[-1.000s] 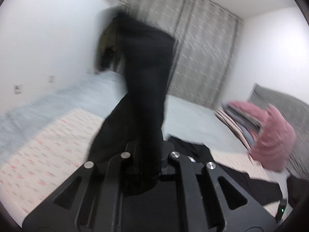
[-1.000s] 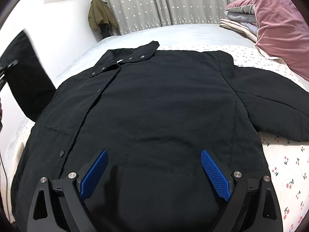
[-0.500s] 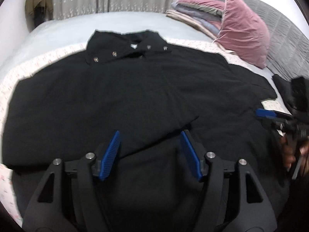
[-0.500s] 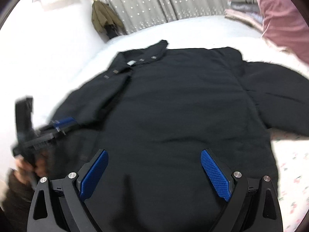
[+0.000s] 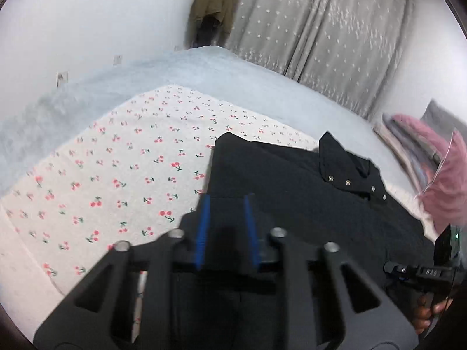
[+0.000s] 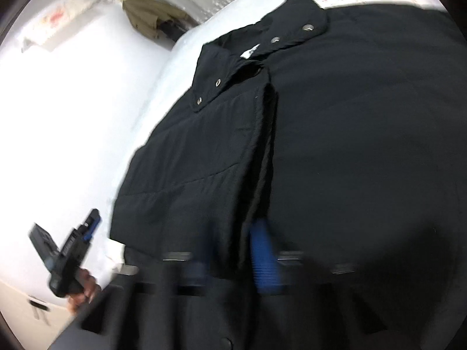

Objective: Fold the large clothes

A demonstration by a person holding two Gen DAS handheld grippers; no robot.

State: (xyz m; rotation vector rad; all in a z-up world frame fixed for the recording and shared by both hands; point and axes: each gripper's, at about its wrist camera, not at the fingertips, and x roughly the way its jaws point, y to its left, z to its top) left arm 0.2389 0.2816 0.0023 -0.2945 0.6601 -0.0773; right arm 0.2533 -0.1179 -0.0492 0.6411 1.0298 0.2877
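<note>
A large black snap-button jacket (image 5: 306, 192) lies spread on the bed, collar toward the curtains. Its left side is folded over the body (image 6: 198, 157). My left gripper (image 5: 226, 227) hovers over the jacket's left edge, blue pads (image 5: 204, 227) narrowly apart, nothing clearly between them. My right gripper (image 6: 233, 253) is low on the jacket with its blue pads (image 6: 262, 259) closed on the folded flap's edge; the view is blurred. Each gripper also shows in the other's view: the right one (image 5: 423, 271) and the left one (image 6: 70, 259).
A cherry-print sheet (image 5: 116, 180) covers the bed left of the jacket, over a pale blue cover (image 5: 204, 70). Pink pillow and folded bedding (image 5: 437, 180) lie at the right. A grey curtain (image 5: 321, 29) and a hanging olive coat (image 5: 213, 8) stand behind.
The left sleeve was lifted a second ago, then laid across the jacket and let go. Both grippers have since narrowed; the right one dropped onto the folded flap, and the left swung left.
</note>
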